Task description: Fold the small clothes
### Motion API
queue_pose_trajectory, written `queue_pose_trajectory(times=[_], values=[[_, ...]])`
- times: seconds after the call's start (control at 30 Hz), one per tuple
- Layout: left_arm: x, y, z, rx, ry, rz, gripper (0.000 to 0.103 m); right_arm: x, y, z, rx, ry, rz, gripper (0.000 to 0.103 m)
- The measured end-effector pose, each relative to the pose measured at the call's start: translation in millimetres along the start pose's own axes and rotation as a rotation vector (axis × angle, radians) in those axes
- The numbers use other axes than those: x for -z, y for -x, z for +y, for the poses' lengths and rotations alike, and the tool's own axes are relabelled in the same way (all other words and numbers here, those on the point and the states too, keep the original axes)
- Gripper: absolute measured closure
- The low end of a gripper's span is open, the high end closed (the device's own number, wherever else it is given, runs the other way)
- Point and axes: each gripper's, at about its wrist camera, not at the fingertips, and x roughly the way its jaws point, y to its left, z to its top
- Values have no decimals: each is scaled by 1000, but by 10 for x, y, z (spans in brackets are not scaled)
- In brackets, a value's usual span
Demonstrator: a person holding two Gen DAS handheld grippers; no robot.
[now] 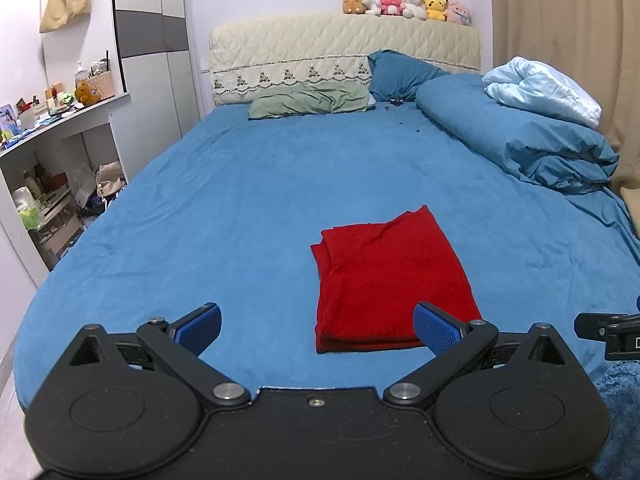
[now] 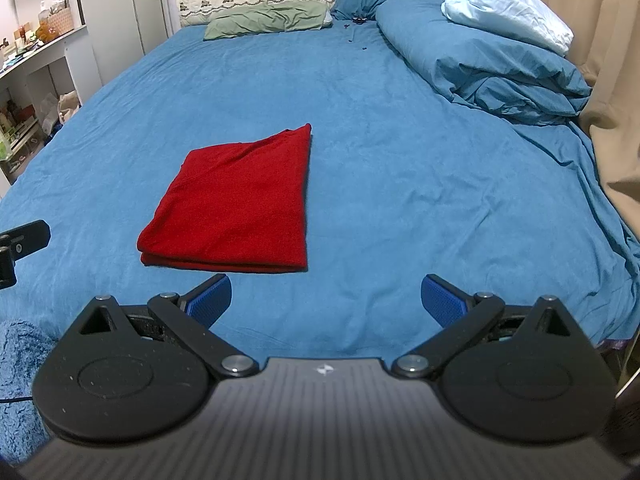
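Observation:
A red cloth (image 1: 390, 280) lies folded into a rough rectangle on the blue bed sheet (image 1: 224, 208). It also shows in the right wrist view (image 2: 236, 204), left of centre. My left gripper (image 1: 318, 330) is open and empty, just short of the cloth's near edge, with its right pad (image 1: 438, 330) in front of the cloth's near right corner. My right gripper (image 2: 326, 300) is open and empty, near the cloth's near right corner and apart from it. Part of the right gripper (image 1: 608, 332) shows at the right edge of the left wrist view.
A bunched blue duvet (image 1: 520, 136) with a pale blue cloth (image 1: 544, 88) on it lies at the bed's right side. A green pillow (image 1: 308, 100) and a blue pillow (image 1: 400, 74) lie at the headboard. Cluttered shelves (image 1: 48, 168) stand left of the bed.

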Motion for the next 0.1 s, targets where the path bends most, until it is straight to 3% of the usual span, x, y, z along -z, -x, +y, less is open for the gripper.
queue_pose_trajectory(times=[0.1], values=[[6,-5,8,-1,2,-4,0,10,-3,25,4,-5,1,0]])
